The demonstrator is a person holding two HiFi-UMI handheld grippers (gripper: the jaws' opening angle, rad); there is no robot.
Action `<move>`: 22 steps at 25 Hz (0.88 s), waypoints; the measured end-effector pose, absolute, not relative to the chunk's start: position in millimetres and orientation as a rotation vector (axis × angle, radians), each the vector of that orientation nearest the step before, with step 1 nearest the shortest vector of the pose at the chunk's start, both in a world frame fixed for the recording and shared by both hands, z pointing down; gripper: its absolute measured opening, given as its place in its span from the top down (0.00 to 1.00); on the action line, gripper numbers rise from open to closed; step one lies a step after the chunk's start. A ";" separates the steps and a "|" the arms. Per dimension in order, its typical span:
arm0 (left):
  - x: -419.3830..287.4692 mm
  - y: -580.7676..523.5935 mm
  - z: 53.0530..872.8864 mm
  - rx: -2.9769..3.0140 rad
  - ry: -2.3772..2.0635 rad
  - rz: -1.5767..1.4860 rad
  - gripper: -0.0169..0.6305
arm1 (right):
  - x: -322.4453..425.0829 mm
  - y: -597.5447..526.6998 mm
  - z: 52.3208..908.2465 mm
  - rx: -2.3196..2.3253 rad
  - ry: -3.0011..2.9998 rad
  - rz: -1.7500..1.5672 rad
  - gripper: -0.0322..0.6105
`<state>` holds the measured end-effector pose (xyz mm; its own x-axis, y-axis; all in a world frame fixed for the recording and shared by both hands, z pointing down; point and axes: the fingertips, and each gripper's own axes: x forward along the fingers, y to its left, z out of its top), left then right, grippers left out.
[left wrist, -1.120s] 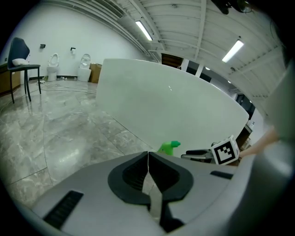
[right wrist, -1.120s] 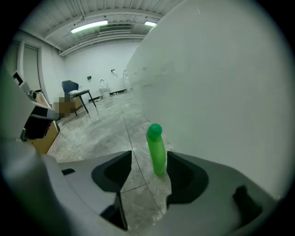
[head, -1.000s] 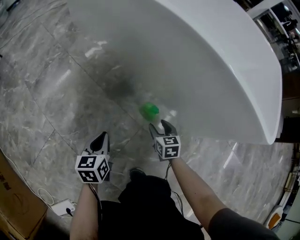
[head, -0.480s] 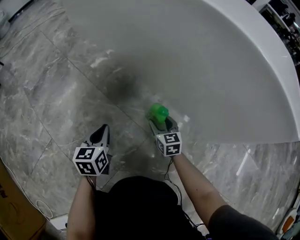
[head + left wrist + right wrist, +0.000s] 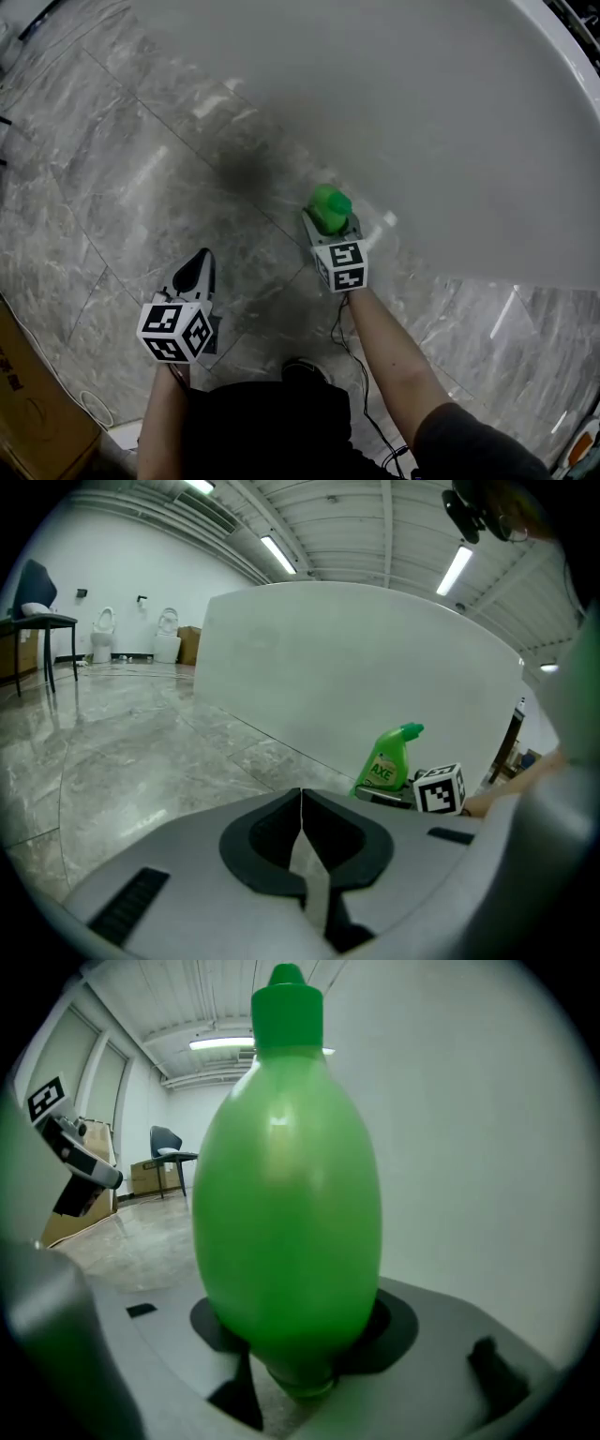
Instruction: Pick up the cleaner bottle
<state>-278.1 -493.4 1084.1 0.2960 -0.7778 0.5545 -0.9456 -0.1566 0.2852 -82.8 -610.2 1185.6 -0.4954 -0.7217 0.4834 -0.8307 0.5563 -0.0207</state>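
Observation:
A green cleaner bottle (image 5: 330, 204) stands upright on the marble floor at the foot of a white curved wall (image 5: 422, 112). My right gripper (image 5: 331, 225) reaches it from behind, one jaw on each side of its body. The jaws are closing around it, and I see no firm press from the pads. In the right gripper view the bottle (image 5: 286, 1194) fills the middle, between the dark pads (image 5: 217, 1321). My left gripper (image 5: 199, 269) hangs to the left over bare floor, shut and empty. In its own view the left gripper (image 5: 301, 794) faces the bottle (image 5: 389, 761) and the right gripper's cube (image 5: 439, 789).
The white curved wall rises just behind the bottle. A cardboard box (image 5: 28, 394) and a white cable (image 5: 94, 408) lie at the lower left. A chair (image 5: 37, 602) and toilets (image 5: 103, 639) stand far off across the floor.
Both grippers have sunk toward the floor. The right one has moved forward until the bottle stands between its jaws, which have narrowed. The left has stayed shut.

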 end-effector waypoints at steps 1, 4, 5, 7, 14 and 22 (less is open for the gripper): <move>-278.8 -492.8 1084.1 1.978 -1.540 0.364 0.95 | -82.4 -609.9 1186.6 1.250 -2.375 0.360 0.62; -276.7 -489.9 1084.8 1.981 -1.533 0.351 0.95 | -77.7 -612.4 1187.9 1.269 -2.381 0.450 0.63; -275.7 -488.5 1085.2 1.987 -1.527 0.357 0.95 | -75.5 -614.4 1188.0 1.278 -2.387 0.503 0.63; -275.8 -485.0 1086.3 1.989 -1.523 0.362 0.95 | -71.7 -616.9 1188.4 1.292 -2.410 0.647 0.63; -284.7 -475.6 1087.3 1.965 -1.537 0.341 0.95 | -85.5 -600.4 1169.4 1.259 -2.578 1.285 0.64; -313.0 -459.3 1009.1 1.946 -1.561 0.273 0.95 | -123.4 -561.2 1054.5 1.151 -2.629 1.505 0.64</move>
<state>-313.0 -459.3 1009.1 0.2796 -0.8072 0.5199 -0.9358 -0.1078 0.3358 -123.4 -561.2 1054.5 -0.7434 -0.6207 0.2491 -0.5289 0.3178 -0.7869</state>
